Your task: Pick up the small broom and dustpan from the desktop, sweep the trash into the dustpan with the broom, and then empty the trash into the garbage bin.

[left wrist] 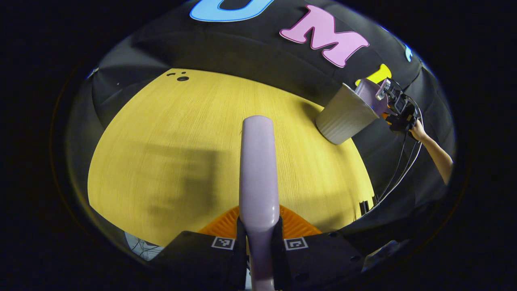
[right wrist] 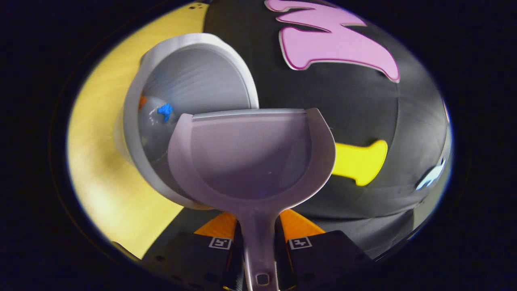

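Dustpan (right wrist: 250, 157) looks empty and hangs at the rim of the garbage bin (right wrist: 194, 68), which stands at the far right edge of the desktop (left wrist: 161, 133); the right gripper (right wrist: 259, 242) is clamped on its handle. The left gripper (left wrist: 258, 238) is clamped on the broom (left wrist: 257, 161) above the desktop. If the dustpan bumps the rim, the bin could tip and spill its bits of trash (right wrist: 164, 110).

Left gripper view: desktop (left wrist: 161, 153) bare across centre and left. Garbage bin (left wrist: 345, 115) blocks upper right, dustpan (left wrist: 373, 95) at its mouth. Broom (left wrist: 258, 169) bars centre foreground.
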{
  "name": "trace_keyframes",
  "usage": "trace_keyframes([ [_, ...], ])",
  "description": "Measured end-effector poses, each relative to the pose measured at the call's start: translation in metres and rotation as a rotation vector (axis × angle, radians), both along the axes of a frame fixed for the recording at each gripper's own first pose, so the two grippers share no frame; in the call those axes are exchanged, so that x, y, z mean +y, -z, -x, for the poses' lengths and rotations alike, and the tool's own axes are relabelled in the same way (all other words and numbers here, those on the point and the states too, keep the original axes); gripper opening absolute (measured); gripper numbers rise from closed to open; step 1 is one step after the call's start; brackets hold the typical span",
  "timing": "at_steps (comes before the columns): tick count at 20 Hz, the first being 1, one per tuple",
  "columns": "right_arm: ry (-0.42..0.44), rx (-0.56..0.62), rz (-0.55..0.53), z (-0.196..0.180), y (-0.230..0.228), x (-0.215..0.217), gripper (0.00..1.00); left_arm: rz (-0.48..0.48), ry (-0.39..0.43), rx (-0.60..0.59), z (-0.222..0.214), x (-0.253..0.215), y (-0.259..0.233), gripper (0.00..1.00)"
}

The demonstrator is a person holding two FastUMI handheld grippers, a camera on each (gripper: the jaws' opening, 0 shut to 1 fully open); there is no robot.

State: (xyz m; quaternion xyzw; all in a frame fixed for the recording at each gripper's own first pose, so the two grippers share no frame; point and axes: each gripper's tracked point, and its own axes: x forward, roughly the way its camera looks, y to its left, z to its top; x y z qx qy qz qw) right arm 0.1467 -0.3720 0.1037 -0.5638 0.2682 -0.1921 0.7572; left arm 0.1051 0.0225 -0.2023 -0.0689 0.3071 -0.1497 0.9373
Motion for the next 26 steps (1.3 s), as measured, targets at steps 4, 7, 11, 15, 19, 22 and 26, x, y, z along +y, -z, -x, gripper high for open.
trace_keyframes([
  [4,0.092,-0.145,-0.362,-0.004,-0.007,0.011,0.36,-0.027,0.012,-0.046,0.001,-0.002,-0.016,0.3],
  [7,0.117,-0.249,-0.61,-0.013,-0.011,0.027,0.36,-0.046,-0.008,-0.091,-0.001,0.004,-0.03,0.3],
  [11,0.065,-0.354,-0.863,-0.024,-0.022,0.052,0.33,-0.073,-0.05,-0.14,-0.002,0.017,-0.046,0.3],
  [15,-0.025,-0.393,-1.108,-0.021,-0.025,0.127,0.36,-0.121,-0.066,-0.181,-0.004,0.028,-0.051,0.3],
  [19,-0.129,-0.311,-1.223,0.003,-0.003,0.216,0.4,-0.117,-0.079,-0.196,-0.011,0.027,-0.053,0.29],
  [22,-0.168,-0.195,-1.309,0.02,0.04,0.277,0.36,-0.1,-0.077,-0.182,-0.017,0.022,-0.044,0.29],
  [26,-0.168,-0.036,-1.321,0.044,0.118,0.335,0.36,-0.108,-0.083,-0.128,-0.031,0.021,-0.02,0.29],
])
